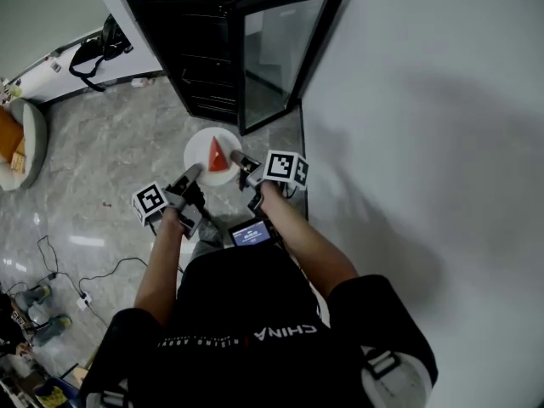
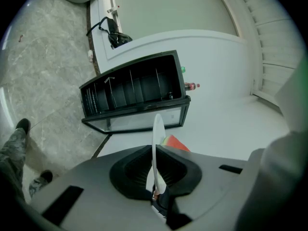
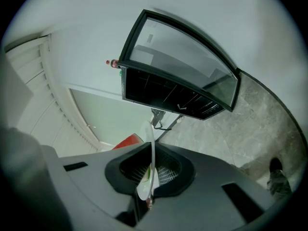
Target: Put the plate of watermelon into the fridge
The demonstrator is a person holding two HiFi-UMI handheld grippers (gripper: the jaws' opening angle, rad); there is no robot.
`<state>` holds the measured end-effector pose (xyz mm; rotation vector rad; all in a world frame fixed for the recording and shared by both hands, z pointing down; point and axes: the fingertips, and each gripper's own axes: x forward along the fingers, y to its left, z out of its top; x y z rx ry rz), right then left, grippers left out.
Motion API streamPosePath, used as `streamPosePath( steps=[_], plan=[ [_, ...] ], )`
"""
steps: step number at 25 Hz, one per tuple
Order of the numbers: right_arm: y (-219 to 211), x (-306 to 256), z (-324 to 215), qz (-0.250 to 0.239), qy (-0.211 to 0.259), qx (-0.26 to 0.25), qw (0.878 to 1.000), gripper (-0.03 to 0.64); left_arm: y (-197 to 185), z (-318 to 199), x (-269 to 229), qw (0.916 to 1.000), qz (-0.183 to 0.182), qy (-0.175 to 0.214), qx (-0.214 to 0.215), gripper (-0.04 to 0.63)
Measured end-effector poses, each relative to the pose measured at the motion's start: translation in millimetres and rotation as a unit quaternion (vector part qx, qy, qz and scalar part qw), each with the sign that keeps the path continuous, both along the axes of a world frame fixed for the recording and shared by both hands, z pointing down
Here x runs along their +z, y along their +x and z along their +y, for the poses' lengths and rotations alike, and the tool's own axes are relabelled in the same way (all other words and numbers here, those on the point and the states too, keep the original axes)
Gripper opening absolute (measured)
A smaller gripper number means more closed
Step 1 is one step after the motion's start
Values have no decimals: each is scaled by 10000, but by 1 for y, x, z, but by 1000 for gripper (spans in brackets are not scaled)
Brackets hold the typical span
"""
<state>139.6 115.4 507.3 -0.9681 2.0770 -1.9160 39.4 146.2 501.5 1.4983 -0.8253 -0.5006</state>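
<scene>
left tool clamped on plate rim | right tool clamped on opposite rim | arms extended toward open fridge

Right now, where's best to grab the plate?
Take the plate by its thin rim from opposite sides, as the left gripper and right gripper do. It is flat, with watermelon in the middle, so edge grips likely keep it level.

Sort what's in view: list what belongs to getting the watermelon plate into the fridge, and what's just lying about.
In the job:
- plate, held at opposite rims by the left gripper and right gripper
- watermelon slice on it
- black fridge, glass door open

Lying about:
- black bag
- floor cables
- bottle by the fridge
</scene>
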Motion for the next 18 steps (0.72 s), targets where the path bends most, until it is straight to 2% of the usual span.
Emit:
streamPosePath(
  steps=[14, 18],
  plan=[
    [-112, -3, -71, 174, 120, 458, 9987, 26, -114, -81, 1, 9982, 175, 80, 576, 28],
    [-145, 15, -117, 187, -1, 611, 9980, 26, -148, -130, 19, 9973, 197, -57, 702, 28]
  ],
)
